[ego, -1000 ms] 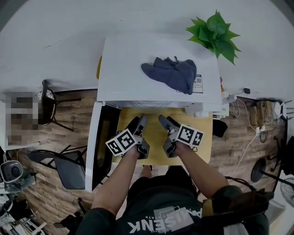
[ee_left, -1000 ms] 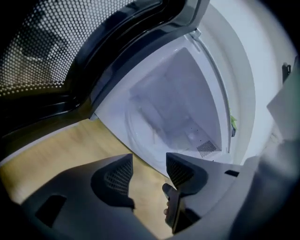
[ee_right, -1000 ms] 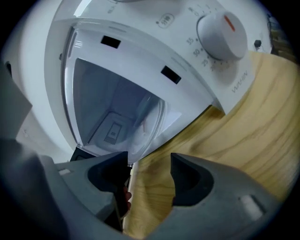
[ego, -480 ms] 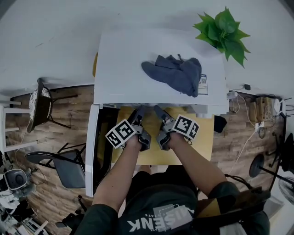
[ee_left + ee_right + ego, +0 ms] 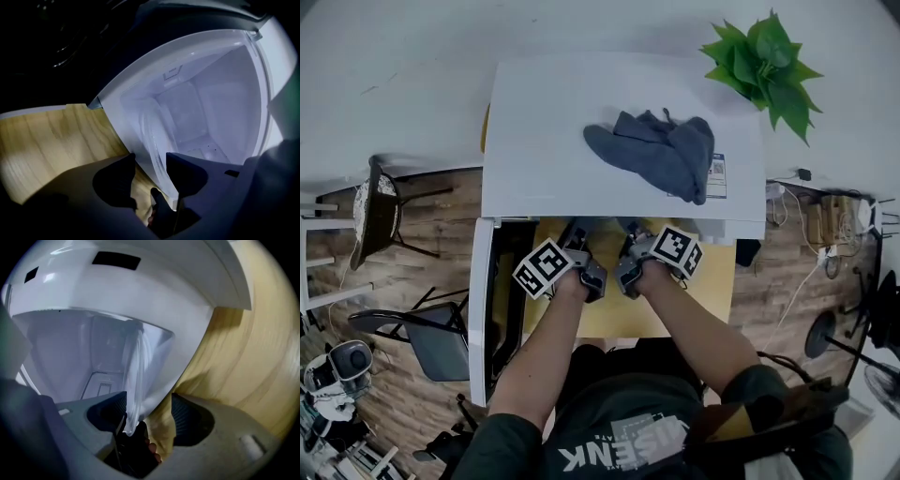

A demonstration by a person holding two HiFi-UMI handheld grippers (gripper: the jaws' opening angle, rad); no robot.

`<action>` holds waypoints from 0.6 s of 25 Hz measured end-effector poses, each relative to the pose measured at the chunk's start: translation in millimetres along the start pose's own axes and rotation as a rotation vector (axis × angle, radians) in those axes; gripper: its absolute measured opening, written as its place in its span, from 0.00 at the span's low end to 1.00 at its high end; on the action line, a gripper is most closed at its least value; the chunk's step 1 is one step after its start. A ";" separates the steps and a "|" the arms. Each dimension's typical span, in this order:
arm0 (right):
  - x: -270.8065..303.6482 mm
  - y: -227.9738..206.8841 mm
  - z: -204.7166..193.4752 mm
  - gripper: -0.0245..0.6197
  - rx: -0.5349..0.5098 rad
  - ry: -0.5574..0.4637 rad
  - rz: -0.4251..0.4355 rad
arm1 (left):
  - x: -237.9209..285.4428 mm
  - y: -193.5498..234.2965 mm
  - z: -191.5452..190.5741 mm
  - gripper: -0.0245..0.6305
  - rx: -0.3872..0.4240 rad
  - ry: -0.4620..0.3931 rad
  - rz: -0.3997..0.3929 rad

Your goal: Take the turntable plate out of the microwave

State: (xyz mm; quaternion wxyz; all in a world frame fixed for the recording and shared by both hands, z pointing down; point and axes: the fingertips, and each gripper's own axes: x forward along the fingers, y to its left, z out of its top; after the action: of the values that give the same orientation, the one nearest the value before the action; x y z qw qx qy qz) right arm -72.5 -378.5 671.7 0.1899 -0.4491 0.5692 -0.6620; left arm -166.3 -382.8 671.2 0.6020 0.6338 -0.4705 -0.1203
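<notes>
White microwave (image 5: 562,122) takes up the middle of my head view, seen from above, with its lit cavity facing me. It stands on a pale wooden counter (image 5: 712,281); a strip of that wood shows in front of the opening. The microwave door (image 5: 480,309) is swung fully open on the left side, edge-on to me. A crumpled blue-grey cloth (image 5: 652,150) lies on the microwave's top, toward its right half. A green potted plant (image 5: 764,66) stands behind the right rear corner.

The glass turntable plate (image 5: 157,140) is still inside the cavity, lying on the cavity floor. Its front rim is close to the opening.

My left gripper (image 5: 578,246) reaches in at the left part of the opening. In the left gripper view its jaws stand apart, and the plate's rim passes between them. I see a gap on either side of the glass.

My right gripper (image 5: 630,246) is just beside it, tips under the front edge of the microwave's top. In the right gripper view its jaws are apart too. The plate rim (image 5: 136,376) sits between them, much closer to one jaw than the other. I cannot tell whether it touches that jaw.
</notes>
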 end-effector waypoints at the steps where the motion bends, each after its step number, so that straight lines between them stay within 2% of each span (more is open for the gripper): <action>1: 0.9 -0.1 -0.2 0.48 0.010 0.000 -0.004 | 0.2 0.3 -0.3 0.35 -0.007 -0.002 0.001; 5: 4.9 -1.7 2.9 0.48 0.029 -0.014 -0.031 | 1.6 0.2 -0.4 0.35 -0.011 -0.005 0.008; 9: 4.9 -1.3 1.3 0.43 0.029 -0.016 -0.032 | 0.6 0.8 0.4 0.35 -0.035 -0.004 0.003; 12: 1.8 0.0 -4.0 0.42 0.014 -0.008 -0.020 | -3.5 -0.6 -0.1 0.30 -0.067 -0.012 -0.021; 15: -3.1 1.6 -7.0 0.37 0.041 -0.011 0.005 | -6.5 -7.2 -4.5 0.22 -0.020 0.004 -0.037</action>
State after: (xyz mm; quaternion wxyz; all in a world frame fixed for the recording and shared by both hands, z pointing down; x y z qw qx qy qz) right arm -77.0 -372.5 669.4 0.2042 -0.4472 0.5555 -0.6707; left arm -163.2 -376.3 663.3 0.6070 0.6364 -0.4565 -0.1349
